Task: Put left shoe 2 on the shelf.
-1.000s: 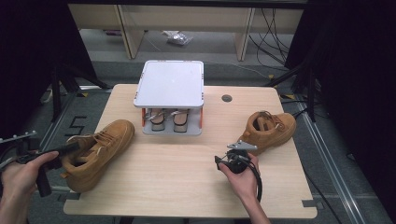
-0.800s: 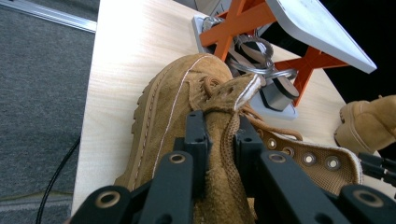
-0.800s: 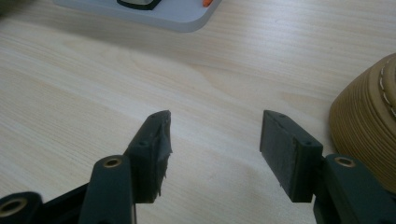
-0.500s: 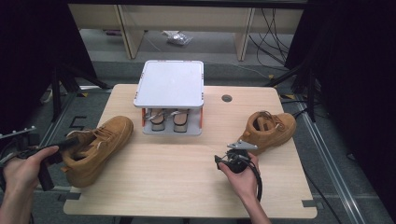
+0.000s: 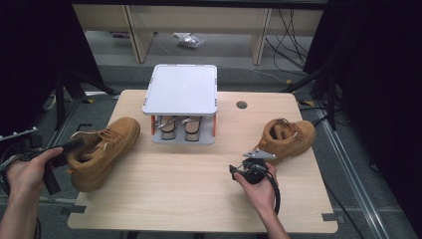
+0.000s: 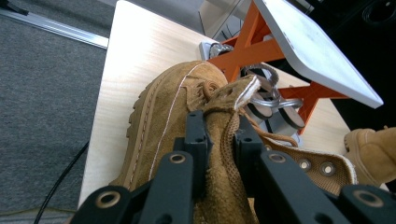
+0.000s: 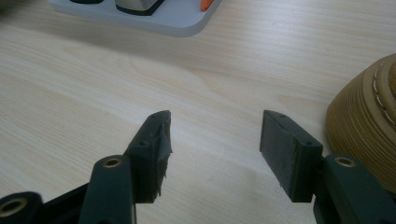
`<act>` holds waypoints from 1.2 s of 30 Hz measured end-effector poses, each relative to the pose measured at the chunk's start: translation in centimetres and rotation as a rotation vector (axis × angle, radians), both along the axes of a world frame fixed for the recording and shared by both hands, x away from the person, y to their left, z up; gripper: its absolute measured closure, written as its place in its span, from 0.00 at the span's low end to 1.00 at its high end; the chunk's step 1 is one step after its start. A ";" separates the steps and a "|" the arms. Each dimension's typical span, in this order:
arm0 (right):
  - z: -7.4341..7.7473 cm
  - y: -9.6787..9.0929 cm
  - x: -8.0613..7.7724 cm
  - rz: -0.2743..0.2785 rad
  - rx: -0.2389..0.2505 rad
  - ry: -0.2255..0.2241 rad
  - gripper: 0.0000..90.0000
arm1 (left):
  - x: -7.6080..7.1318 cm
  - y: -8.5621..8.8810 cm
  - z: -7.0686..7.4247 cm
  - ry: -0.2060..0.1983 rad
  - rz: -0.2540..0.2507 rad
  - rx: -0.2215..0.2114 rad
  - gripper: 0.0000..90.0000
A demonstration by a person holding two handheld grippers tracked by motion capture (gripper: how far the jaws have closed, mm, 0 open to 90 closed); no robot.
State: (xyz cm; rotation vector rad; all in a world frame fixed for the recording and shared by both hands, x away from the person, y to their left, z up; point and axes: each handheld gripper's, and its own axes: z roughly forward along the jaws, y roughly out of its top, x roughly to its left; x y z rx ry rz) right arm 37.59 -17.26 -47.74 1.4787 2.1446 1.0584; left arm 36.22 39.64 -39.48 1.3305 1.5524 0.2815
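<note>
Nearest, the right gripper (image 5: pixel 247 160) rests low over the pale wooden table (image 5: pixel 199 199) with its jaws spread and nothing between them, just in front of the right tan suede boot (image 5: pixel 287 139), which stands to the right of the grey-topped, orange-legged shoe rack (image 5: pixel 181 102). Left of that rack, the left gripper (image 6: pixel 219 140) pinches the collar of the left tan suede boot (image 5: pixel 102 152), whose toe points toward the rack. Under the rack's top, a pair of sandals (image 5: pixel 179 127) sits on its lower shelf.
</note>
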 end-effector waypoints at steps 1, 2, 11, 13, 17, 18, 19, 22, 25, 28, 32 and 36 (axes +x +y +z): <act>0.0 0.0 0.0 0.002 0.007 -0.001 0.49 | 0.1 0.0 0.0 -0.007 -0.001 -0.006 0.89; 0.0 0.0 0.0 0.000 0.007 -0.001 0.49 | 0.2 0.0 0.1 -0.002 0.000 -0.003 0.89; 0.0 0.0 -0.1 -0.005 0.004 0.009 0.49 | 1.0 -0.1 0.4 -0.013 0.006 -0.018 0.89; -0.1 0.1 0.0 -0.002 0.017 0.011 0.49 | 1.1 -0.2 0.5 -0.015 0.013 -0.013 0.89; -0.2 0.1 0.0 -0.003 0.015 0.007 0.49 | 1.5 -0.2 0.5 -0.023 0.019 -0.019 0.89; -0.2 0.0 0.1 0.000 0.013 0.010 0.49 | 1.7 -0.2 0.6 -0.017 0.026 -0.016 0.89; -0.2 0.0 0.1 0.000 0.013 0.010 0.49 | 1.7 -0.2 0.6 -0.017 0.026 -0.016 0.89; -0.2 0.0 0.1 -0.006 0.001 0.006 0.49 | 1.9 -0.2 0.7 -0.018 0.035 -0.028 0.89; -0.1 0.0 0.0 -0.006 0.014 0.005 0.49 | 2.0 -0.2 0.9 -0.023 0.037 -0.027 0.89; 0.0 -0.1 0.0 -0.001 0.009 0.003 0.49 | 2.2 -0.2 1.0 -0.029 0.038 -0.026 0.89; 0.0 0.0 0.0 -0.011 0.011 0.009 0.49 | 2.5 -0.3 1.2 -0.034 0.044 -0.033 0.89; 0.0 -0.1 0.0 -0.011 0.012 -0.001 0.49 | 2.7 -0.3 1.2 -0.039 0.052 -0.038 0.89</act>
